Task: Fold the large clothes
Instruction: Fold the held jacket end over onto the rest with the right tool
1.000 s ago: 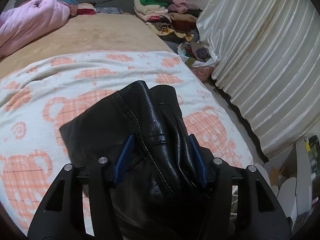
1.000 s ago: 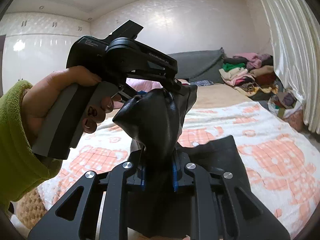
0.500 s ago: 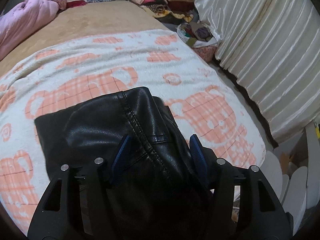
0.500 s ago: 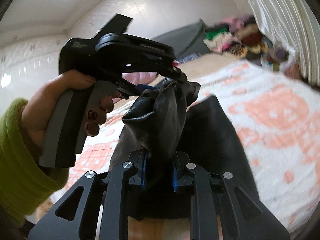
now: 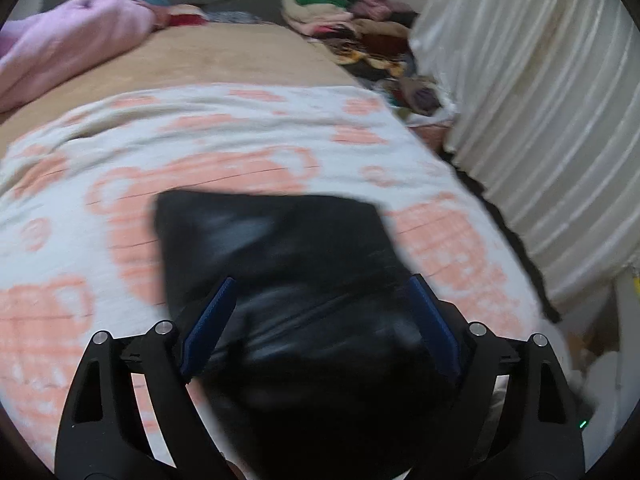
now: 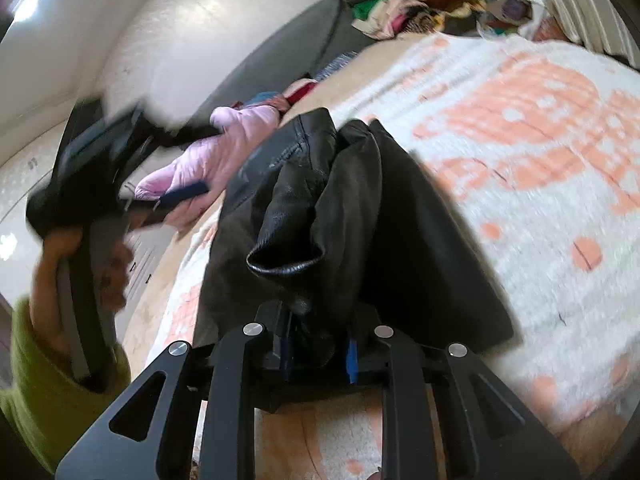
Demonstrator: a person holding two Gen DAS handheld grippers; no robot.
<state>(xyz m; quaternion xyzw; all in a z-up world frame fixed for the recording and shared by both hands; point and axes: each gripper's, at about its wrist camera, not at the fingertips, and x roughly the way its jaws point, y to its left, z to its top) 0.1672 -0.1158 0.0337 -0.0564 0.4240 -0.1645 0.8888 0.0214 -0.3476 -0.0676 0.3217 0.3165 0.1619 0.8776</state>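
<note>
— On the bear-print blanket [image 5: 240,128], what can be made out?

— A black leather garment [image 5: 280,240] is seen lying partly flat on it, one bunched end being lifted toward the cameras. Much of it is smeared by motion blur, and its near end is cut off by the frame.

— How is the left gripper [image 5: 320,312] set?

— Its blue-padded fingers [image 5: 208,320] are spread wide, with leather between them; whether the pads are touched cannot be told.

— And the right gripper [image 6: 316,344]?

— It is closed tight on a gathered fold of the garment, the pads nearly hidden by it.

— Anything else obscured?

— The left hand [image 6: 80,264] is blurred in the right wrist view, and a clothes pile [image 5: 360,32] beside the curtain [image 5: 540,120] is indistinct.
</note>
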